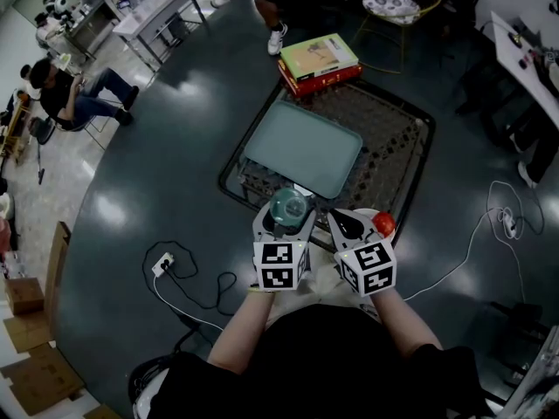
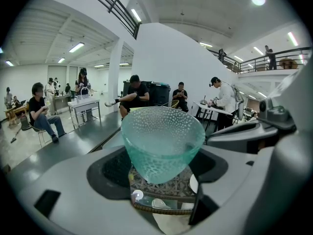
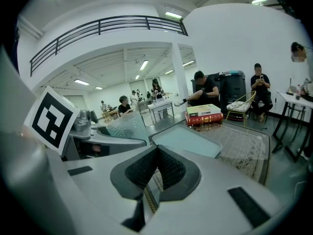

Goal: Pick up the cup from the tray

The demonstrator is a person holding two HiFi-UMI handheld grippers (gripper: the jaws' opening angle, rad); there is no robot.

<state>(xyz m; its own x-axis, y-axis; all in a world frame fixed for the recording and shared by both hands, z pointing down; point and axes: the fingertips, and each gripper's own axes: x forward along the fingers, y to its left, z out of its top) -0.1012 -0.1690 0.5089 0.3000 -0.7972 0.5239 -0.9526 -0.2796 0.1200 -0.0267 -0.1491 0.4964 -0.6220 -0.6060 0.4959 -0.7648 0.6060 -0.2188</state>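
Observation:
A teal dimpled glass cup [image 1: 288,206] sits between the jaws of my left gripper [image 1: 288,211], which is shut on it. In the left gripper view the cup [image 2: 161,143] stands upright, held at its lower body by the left gripper [image 2: 163,168], above the edge of a woven mat [image 2: 161,187]. The pale green tray [image 1: 301,149] lies bare just beyond the cup, on the dark woven mat [image 1: 397,138]. Beside the left one, my right gripper [image 1: 348,225] is shut with its pads touching and nothing held. In the right gripper view, the right gripper [image 3: 157,166] points toward the tray [image 3: 188,140].
Red and green books [image 1: 319,62] lie stacked past the mat's far edge. A small red round object [image 1: 383,223] sits right of my right gripper. A white cable and socket [image 1: 163,264] trail over the round dark table [image 1: 157,155] at left. Seated people and desks are beyond.

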